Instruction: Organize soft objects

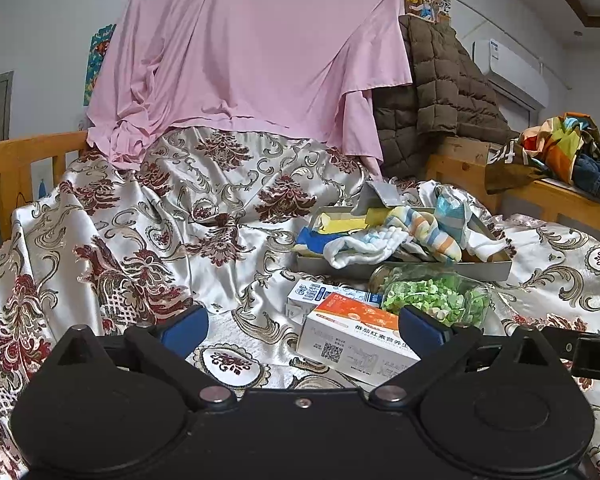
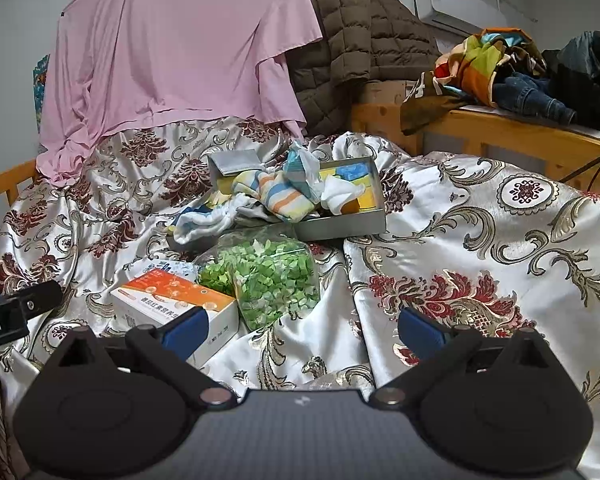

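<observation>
A grey shallow box (image 1: pixel 488 270) (image 2: pixel 352 226) lies on the patterned bedspread, filled with socks and small cloths. A striped sock (image 1: pixel 428 230) (image 2: pixel 284 194) lies on top, and a white sock (image 1: pixel 364 250) (image 2: pixel 204 222) hangs over its rim. My left gripper (image 1: pixel 302 326) is open above the bedspread, short of the box, with an orange-and-white carton (image 1: pixel 356 334) partly between its blue fingers but untouched. My right gripper (image 2: pixel 302 328) is open over bare bedspread, nothing between its fingers.
A clear bag of green bits (image 1: pixel 436 298) (image 2: pixel 268 280) and a small white-blue carton (image 1: pixel 320 296) lie in front of the box. A pink sheet (image 1: pixel 244 56) hangs behind, beside a brown quilted coat (image 1: pixel 436 92). Wooden bed rails (image 2: pixel 496 128) hold piled clothes (image 2: pixel 512 76).
</observation>
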`<state>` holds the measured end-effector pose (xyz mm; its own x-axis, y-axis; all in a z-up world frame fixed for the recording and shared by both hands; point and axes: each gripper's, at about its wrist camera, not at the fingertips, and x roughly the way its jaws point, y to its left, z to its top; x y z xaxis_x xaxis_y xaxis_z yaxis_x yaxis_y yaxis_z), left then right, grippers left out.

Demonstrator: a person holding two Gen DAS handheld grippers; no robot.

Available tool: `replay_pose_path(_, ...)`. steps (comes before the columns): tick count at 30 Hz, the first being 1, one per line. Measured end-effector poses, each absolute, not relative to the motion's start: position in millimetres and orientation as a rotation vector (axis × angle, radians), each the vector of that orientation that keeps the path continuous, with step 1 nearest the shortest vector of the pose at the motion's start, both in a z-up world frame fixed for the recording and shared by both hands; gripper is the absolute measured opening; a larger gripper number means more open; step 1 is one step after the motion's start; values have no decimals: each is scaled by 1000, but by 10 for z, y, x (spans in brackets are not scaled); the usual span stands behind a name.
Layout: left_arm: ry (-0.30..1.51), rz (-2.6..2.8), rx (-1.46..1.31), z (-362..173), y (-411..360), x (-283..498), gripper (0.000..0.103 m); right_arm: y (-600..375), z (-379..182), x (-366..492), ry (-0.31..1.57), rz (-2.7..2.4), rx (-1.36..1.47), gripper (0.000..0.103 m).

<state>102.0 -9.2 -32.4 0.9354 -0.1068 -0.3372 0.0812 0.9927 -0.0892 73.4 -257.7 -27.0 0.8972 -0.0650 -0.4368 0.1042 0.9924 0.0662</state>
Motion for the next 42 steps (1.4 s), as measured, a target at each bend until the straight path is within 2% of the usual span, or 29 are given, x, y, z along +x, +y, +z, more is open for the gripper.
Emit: replay_pose_path(42, 366, -113, -62, -372, -134, 1008, 102, -2564, -295, 740, 460, -86, 87, 103)
